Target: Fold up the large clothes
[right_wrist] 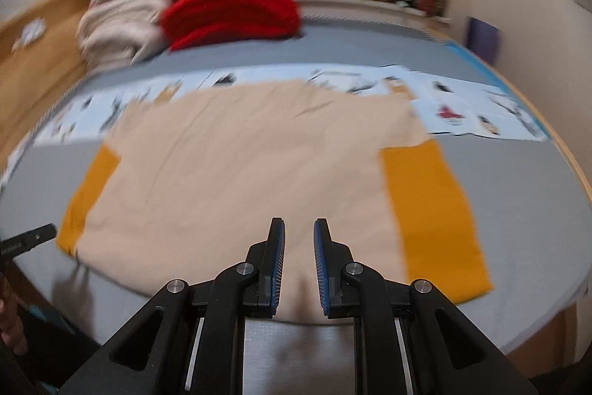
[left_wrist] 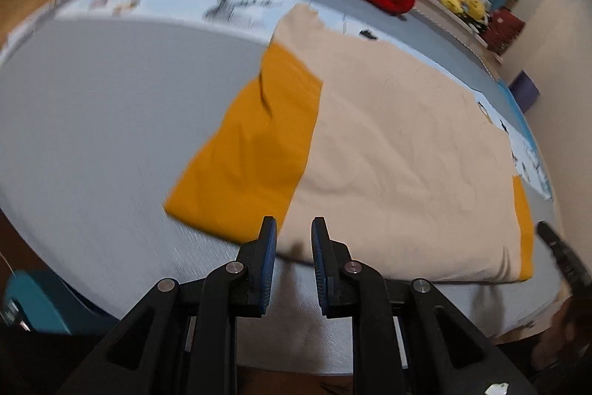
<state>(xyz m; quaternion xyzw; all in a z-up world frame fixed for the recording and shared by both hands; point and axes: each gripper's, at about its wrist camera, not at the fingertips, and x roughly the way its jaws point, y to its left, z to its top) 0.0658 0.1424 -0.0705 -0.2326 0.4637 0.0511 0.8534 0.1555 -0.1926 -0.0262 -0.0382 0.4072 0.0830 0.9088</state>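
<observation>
Left wrist view: the shirt point(left_wrist: 399, 150) lies flat on the bed point(left_wrist: 92, 121), ahead of and to the right of the left gripper point(left_wrist: 294, 228). Its near hem sits just past the fingertips. The jaws stand a narrow gap apart, nothing between them, touching nothing. The body is beige, soft and lightly creased; one mustard sleeve point(left_wrist: 248, 150) spreads left.

Right wrist view: the shirt point(right_wrist: 259, 180) lies directly ahead of the right gripper point(right_wrist: 299, 232), its near edge below the fingers. The jaws are narrowly parted and empty. Mustard sleeves flank the beige panel. Folded clothes point(right_wrist: 229, 10), red and cream, are stacked at the far end.
</observation>
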